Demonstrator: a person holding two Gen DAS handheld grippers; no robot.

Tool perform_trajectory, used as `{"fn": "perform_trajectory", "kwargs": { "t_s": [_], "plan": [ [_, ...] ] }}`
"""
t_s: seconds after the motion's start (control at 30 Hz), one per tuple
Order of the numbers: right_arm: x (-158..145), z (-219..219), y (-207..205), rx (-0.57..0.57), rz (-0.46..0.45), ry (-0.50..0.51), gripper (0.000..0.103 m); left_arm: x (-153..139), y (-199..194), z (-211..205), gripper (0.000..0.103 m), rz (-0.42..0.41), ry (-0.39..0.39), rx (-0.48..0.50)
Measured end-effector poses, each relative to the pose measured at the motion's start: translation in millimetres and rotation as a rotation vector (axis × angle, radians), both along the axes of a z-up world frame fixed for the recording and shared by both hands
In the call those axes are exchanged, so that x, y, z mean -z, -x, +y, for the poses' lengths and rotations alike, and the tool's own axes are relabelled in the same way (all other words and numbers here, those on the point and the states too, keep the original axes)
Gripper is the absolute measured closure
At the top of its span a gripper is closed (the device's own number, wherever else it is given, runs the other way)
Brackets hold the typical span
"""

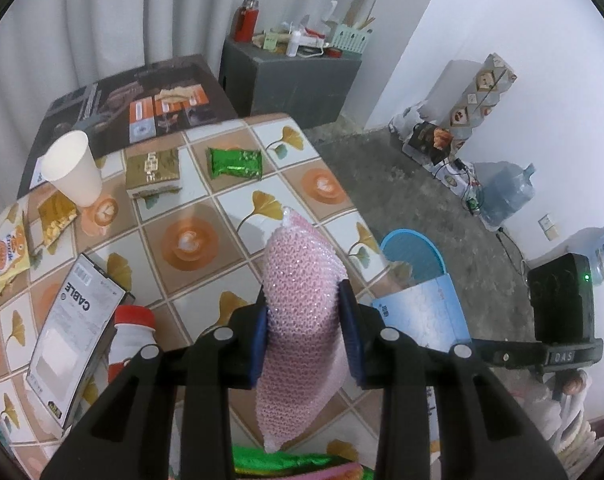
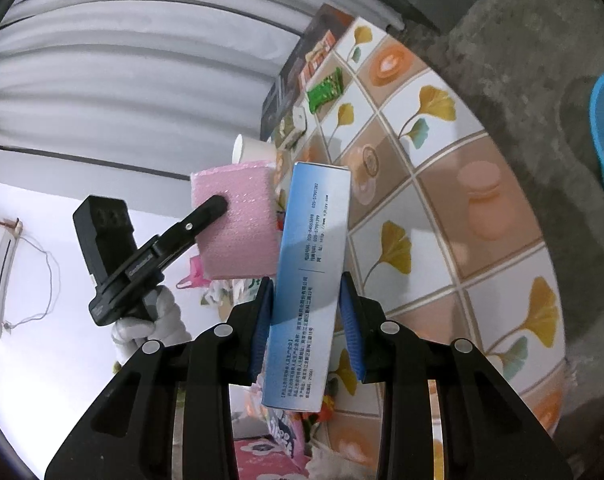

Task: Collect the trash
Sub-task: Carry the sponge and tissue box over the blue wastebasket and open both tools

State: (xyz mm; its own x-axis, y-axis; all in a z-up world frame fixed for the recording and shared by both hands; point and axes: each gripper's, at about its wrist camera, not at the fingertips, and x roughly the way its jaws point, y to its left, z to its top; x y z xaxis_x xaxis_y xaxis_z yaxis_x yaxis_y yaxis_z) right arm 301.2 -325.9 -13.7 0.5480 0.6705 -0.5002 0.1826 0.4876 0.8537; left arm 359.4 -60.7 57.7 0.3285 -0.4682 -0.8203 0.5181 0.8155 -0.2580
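Tiled-pattern table with orange cups and ginkgo leaves (image 1: 206,216) fills both views, with trash scattered across its far side. Round blue plastic bin (image 1: 416,254) stands on the concrete floor just off the table's right edge; the right wrist view catches it too, with scraps inside.

Right gripper (image 2: 306,320) is clamped on a long blue-and-white cardboard box (image 2: 314,264). The box's long axis runs forward along the fingers, far end tilted slightly right. The left wrist view puts one end of that box just beside the bin's near rim, so my read is the right hand is the nearer one to the drop.

Left gripper (image 1: 304,320) is clenched around a pink mesh scrubbing sponge (image 1: 298,280). The sponge's long axis also points forward, its tip over the table near the edge. The bin lies ahead and to the right of it, past the box.

The key relation is that the bin sits right of both claws, with the right-hand box between the sponge and the bin. Likely order: box drops first, then the sponge swings right over the rim. The risk is the two loads colliding if both go at once.

Left on the table: white paper cup (image 1: 72,168), gold box (image 1: 153,172), green foil wrapper (image 1: 235,163), yellow snack packets (image 1: 6,252), red-capped white bottle (image 1: 132,336).
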Motion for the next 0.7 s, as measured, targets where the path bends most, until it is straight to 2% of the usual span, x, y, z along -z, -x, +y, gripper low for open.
{"fn": "perform_trajectory", "kwargs": {
  "t_s": [0.23,0.37,0.57,0.7],
  "plan": [
    [-21,-21,25,0.042,-0.053,0.020,0.072,-34,26,-7,0.072,-0.056,0.001,0.019],
    [-29,-34,41,0.070,-0.071,0.030,0.072,-49,40,-25,0.072,-0.079,0.001,0.050],
    [-39,-68,72,0.142,-0.096,0.044,0.072,-66,60,-73,0.072,-0.108,-0.010,0.124],
    [-38,-100,99,0.218,-0.101,0.050,0.072,-67,72,-121,0.072,-0.107,-0.022,0.202]
  ]
}}
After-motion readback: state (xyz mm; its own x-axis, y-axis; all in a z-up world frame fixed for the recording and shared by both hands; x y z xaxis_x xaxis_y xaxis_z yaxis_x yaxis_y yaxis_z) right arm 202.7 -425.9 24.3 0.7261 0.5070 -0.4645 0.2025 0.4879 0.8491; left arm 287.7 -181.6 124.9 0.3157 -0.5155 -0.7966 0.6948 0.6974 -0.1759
